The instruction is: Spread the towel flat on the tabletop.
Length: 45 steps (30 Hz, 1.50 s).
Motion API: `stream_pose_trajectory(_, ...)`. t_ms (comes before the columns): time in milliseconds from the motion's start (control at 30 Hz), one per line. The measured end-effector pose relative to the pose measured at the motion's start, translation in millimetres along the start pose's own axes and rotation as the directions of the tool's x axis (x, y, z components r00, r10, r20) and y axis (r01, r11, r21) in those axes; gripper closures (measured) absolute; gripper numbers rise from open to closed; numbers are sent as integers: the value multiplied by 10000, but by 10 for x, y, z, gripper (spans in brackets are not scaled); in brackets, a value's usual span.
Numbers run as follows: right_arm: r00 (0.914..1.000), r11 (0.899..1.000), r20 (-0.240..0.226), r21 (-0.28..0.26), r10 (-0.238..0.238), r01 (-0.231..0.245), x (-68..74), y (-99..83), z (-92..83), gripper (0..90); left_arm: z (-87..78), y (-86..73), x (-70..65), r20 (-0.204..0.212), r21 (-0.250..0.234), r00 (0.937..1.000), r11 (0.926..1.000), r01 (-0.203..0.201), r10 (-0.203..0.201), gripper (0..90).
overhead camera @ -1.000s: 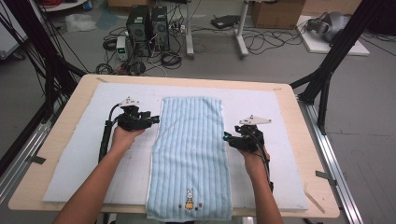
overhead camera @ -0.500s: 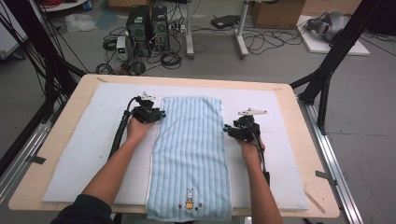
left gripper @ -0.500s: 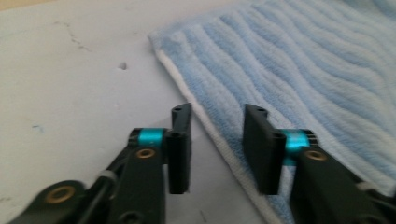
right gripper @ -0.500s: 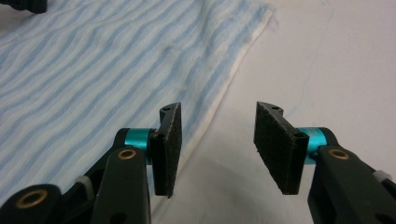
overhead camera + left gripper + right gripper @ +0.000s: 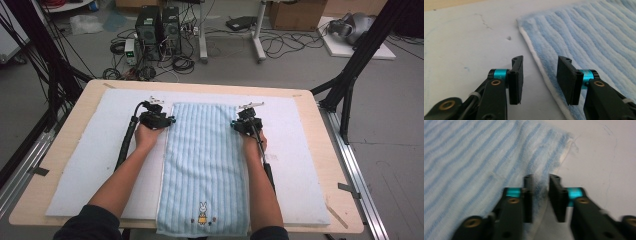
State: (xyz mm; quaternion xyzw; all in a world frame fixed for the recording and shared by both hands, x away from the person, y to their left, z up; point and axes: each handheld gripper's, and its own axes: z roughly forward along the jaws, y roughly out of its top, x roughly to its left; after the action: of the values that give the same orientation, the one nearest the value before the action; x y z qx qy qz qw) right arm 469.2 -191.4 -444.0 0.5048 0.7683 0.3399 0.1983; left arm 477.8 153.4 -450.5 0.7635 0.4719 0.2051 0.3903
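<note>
A light blue striped towel [image 5: 205,165] with a small rabbit motif lies flat and lengthwise on a white mat [image 5: 100,150]. My left gripper [image 5: 169,121] is at the towel's far left corner. In the left gripper view it [image 5: 540,60] is open. Its jaws have just been opening and straddle the towel's [image 5: 586,37] white-hemmed edge without pressing it. My right gripper [image 5: 235,124] is at the far right corner. In the right gripper view its jaws [image 5: 541,177] have just been closing and now pinch a raised fold of the towel's [image 5: 474,152] edge.
The mat covers most of a wooden table [image 5: 320,130]. Bare mat [image 5: 461,37] lies left of the towel, and more mat [image 5: 604,157] to its right. Black frame posts [image 5: 350,75] stand at the table's sides. Computers and cables [image 5: 160,25] sit on the floor beyond.
Both hands have slid away from the person along the towel's long edges to its far corners, the right one farther. The towel still lies flat.
</note>
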Motion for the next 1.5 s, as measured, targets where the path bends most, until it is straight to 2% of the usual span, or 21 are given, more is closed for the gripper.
stream_pose_trajectory(67, 9974, 9993, 622, 98, -376, 370, 45, 22, 7, 865, 0, 4, -19, 77, 12, 9997, 9998, -221, 221, 637)
stream_pose_trajectory(100, 9949, 9987, 868, 110, -508, 500, 62, 27, 11, 866, 6, 5, -30, 342, -27, 9990, 9995, -300, 301, 784)
stream_pose_trajectory(133, 9937, 9986, 990, 93, -533, 526, 67, 25, 19, 865, 13, 13, -59, 135, 13, 9985, 9986, -537, 537, 860)
stream_pose_trajectory(200, 9926, 9989, 1125, 15, -464, 466, 61, 25, 30, 801, 32, 20, -98, -152, -34, 9975, 9976, -685, 684, 863)
stream_pose_trajectory(267, 9900, 9995, 1378, -75, -288, 301, 16, 19, 13, 688, 30, 21, -98, -343, -49, 9983, 9988, -480, 478, 832)
stream_pose_trajectory(333, 9946, 9992, 1034, -383, 98, -59, -49, 3, -38, 684, 4, 19, -54, -316, -13, 9993, 9998, -200, 200, 701)
stream_pose_trajectory(433, 9973, 9948, 622, -960, 402, -341, -155, -13, -119, 725, -9, 0, -27, -11, -30, 10000, 10000, 95, -95, 659)
stream_pose_trajectory(533, 9972, 9942, 469, -930, 588, -542, -210, 2, -49, 734, 8, 4, -60, -24, -39, 10000, 10000, -12, 12, 654)
stream_pose_trajectory(667, 9982, 9939, 219, -967, 563, -540, -180, 77, 77, 711, 16, 3, -68, -71, -68, 10000, 10000, -44, 44, 664)
stream_pose_trajectory(767, 9990, 9972, 405, -732, 185, -155, -134, 140, 166, 729, 16, 2, -68, -81, -57, 9999, 10000, -61, 60, 667)
stream_pose_trajectory(800, 9969, 9990, 785, -436, -80, 115, -109, 149, 196, 744, 17, 1, -69, -100, -71, 9999, 10000, -63, 63, 668)
stream_pose_trajectory(933, 9882, 9989, 1531, -464, 47, 24, -150, 150, 215, 759, 18, 2, -79, -168, -61, 9998, 9999, -131, 130, 669)
stream_pose_trajectory(1000, 9867, 9989, 1614, -448, 183, -112, -164, 160, 203, 742, 16, 1, -69, -110, -58, 9999, 9999, -97, 96, 669)
stream_pose_trajectory(1033, 9874, 9988, 1572, -465, 196, -124, -167, 160, 193, 719, 13, 1, -67, -68, -70, 10000, 10000, -28, 27, 666)
stream_pose_trajectory(1100, 9943, 9958, 951, -821, 479, -401, -184, 163, 131, 673, -2, 5, -51, -74, -112, 10000, 9999, -50, 49, 597)
stream_pose_trajectory(1167, 9977, 9930, 660, -1180, 164, -85, -162, 175, 18, 645, -43, 7, -20, 113, -224, 9999, 9997, 99, -97, 536)
stream_pose_trajectory(1200, 9989, 9919, 469, -1271, 77, -17, -152, 177, -49, 631, -78, 7, -4, 321, -349, 9989, 9988, 344, -333, 511)
stream_pose_trajectory(1267, 9991, 9885, 275, -1468, -330, 367, -97, 136, -190, 621, -155, 8, 5, 633, -508, 9972, 9978, 418, -385, 480)
stream_pose_trajectory(1333, 9970, 9879, 79, -1348, -769, 773, -52, 79, -283, 624, -228, 5, -5, 994, -755, 9942, 9959, 489, -413, 445)
stream_pose_trajectory(1433, 9899, 9871, -743, -1146, -1207, 1117, 32, -67, -439, 680, -366, -22, -45, 1375, -1145, 9900, 9922, 485, -325, 450)
stream_pose_trajectory(1500, 9794, 9806, -906, -932, -1806, 1722, 123, -205, -543, 754, -430, -42, -86, 1712, -1011, 9852, 9946, 236, -60, 555)
